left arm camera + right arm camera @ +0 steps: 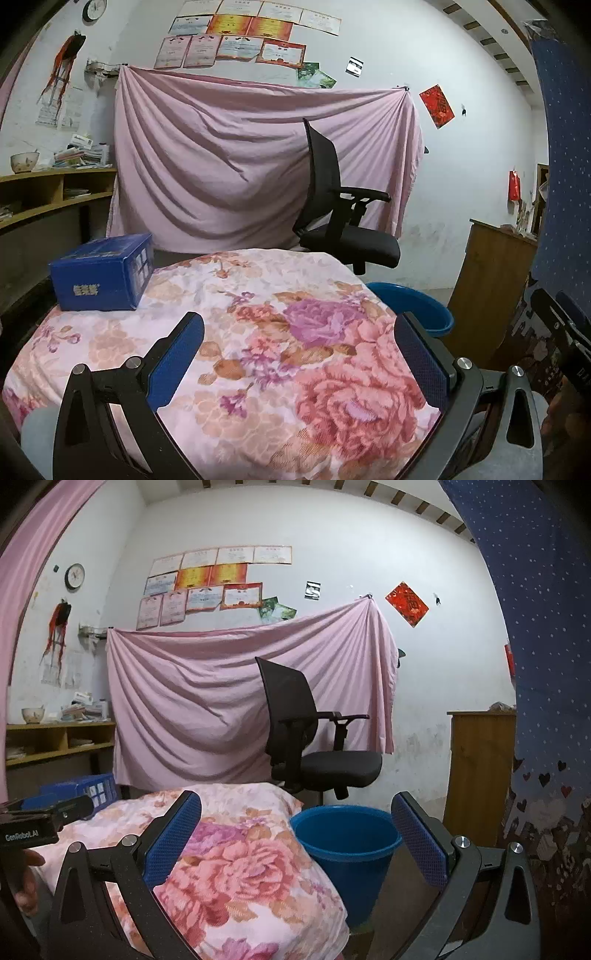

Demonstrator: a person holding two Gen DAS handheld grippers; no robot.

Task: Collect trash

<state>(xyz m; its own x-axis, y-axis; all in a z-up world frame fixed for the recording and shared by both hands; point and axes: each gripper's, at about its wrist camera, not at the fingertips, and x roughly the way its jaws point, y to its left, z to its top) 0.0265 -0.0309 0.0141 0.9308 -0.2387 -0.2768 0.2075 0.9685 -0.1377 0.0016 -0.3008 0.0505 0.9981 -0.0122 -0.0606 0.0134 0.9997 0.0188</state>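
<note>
Left claw and right claw: both spread wide, nothing between pads. Trash candidate: blue rectangular cardboard box, far-left corner of floral-cloth-covered table. Blue plastic bucket just beside table. Step judged: reaching. Next: swing left claw over to box.
</note>
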